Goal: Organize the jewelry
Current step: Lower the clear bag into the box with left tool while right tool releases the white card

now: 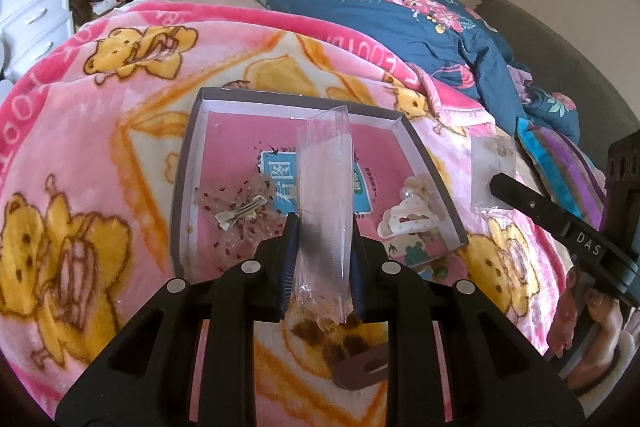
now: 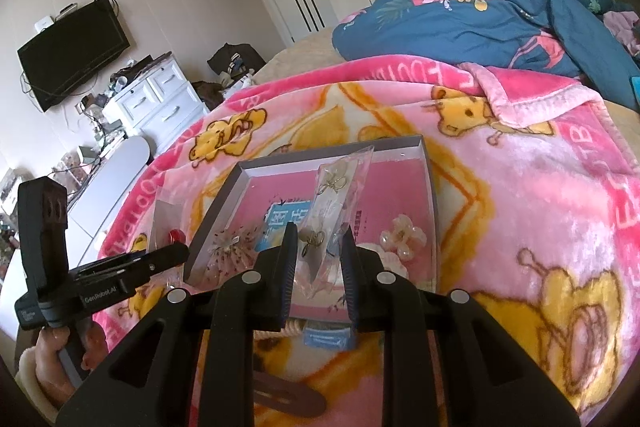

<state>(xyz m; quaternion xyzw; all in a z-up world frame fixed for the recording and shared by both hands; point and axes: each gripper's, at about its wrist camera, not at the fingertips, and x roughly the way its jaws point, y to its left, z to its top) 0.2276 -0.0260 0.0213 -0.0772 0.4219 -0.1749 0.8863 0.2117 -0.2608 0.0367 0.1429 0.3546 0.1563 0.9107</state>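
A shallow grey box (image 1: 188, 163) (image 2: 434, 195) with a pink printed floor lies on the pink bear blanket. It holds a dotted tulle bow clip (image 1: 244, 213) (image 2: 230, 251) and a white flower claw clip (image 1: 408, 217) (image 2: 402, 239). My left gripper (image 1: 324, 227) is shut on a clear plastic packet (image 1: 326, 187), held upright over the box. My right gripper (image 2: 318, 235) is shut on a clear packet of gold earrings (image 2: 336, 199), also over the box. The right gripper shows at the right of the left wrist view (image 1: 496, 185). The left gripper shows at the left of the right wrist view (image 2: 180, 251), holding its packet (image 2: 164, 223).
A brown snap hair clip (image 1: 360, 367) (image 2: 288, 399) lies on the blanket (image 1: 80, 147) (image 2: 540, 227) in front of the box. A blue floral duvet (image 1: 400, 15) (image 2: 500, 15) is heaped behind. A white dresser (image 2: 156, 103) and a wall television (image 2: 72, 55) stand beyond the bed.
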